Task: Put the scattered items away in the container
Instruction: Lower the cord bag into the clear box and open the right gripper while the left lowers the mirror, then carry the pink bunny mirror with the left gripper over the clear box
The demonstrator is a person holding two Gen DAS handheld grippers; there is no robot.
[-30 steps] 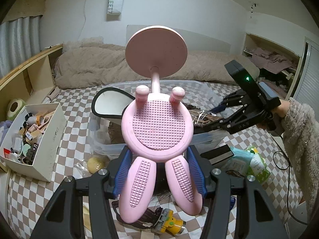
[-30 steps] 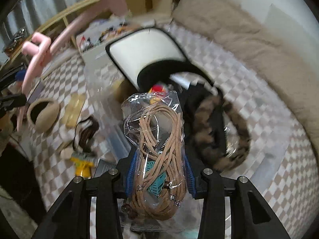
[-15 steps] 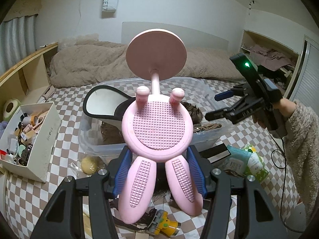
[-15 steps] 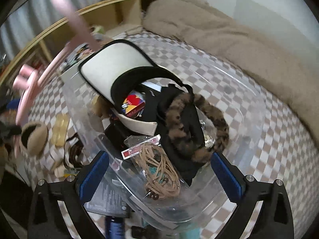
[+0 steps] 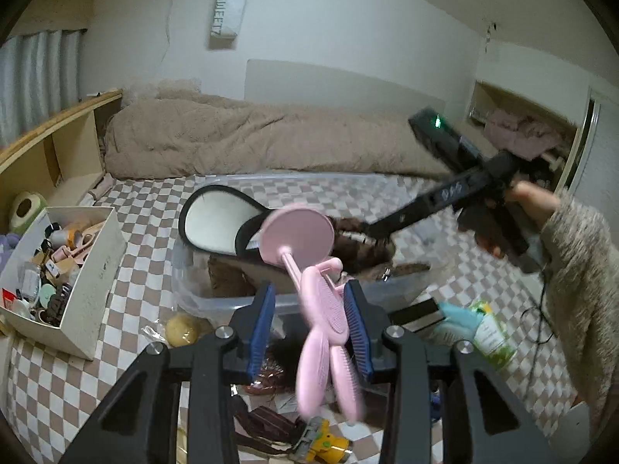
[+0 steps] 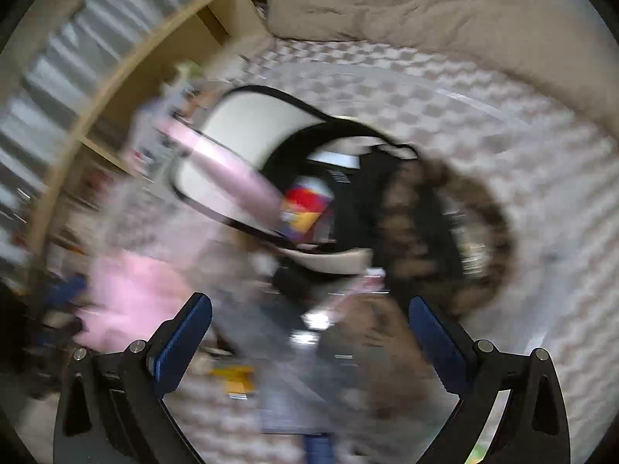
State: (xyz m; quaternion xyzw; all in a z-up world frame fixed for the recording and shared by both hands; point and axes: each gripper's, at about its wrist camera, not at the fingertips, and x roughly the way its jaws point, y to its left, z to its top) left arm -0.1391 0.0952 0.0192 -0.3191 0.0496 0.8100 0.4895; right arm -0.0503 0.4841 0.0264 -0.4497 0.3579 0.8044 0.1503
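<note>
Pink brush slipping in the left tool, right tool spread over the bin

The left tool (image 5: pixel 309 326) has just been narrowing its jaws, with the pink bunny-shaped brush (image 5: pixel 323 309) between the blue pads, tilted and turned edge-on, its round base leaning toward the clear bin (image 5: pixel 216 301) just ahead. The right tool (image 6: pixel 309 332) stands wide apart with nothing between its pads, above the bin, where a white-lined cap (image 6: pixel 240 143) and a leopard-print furry piece (image 6: pixel 421 232) lie; that view is heavily blurred.
</note>
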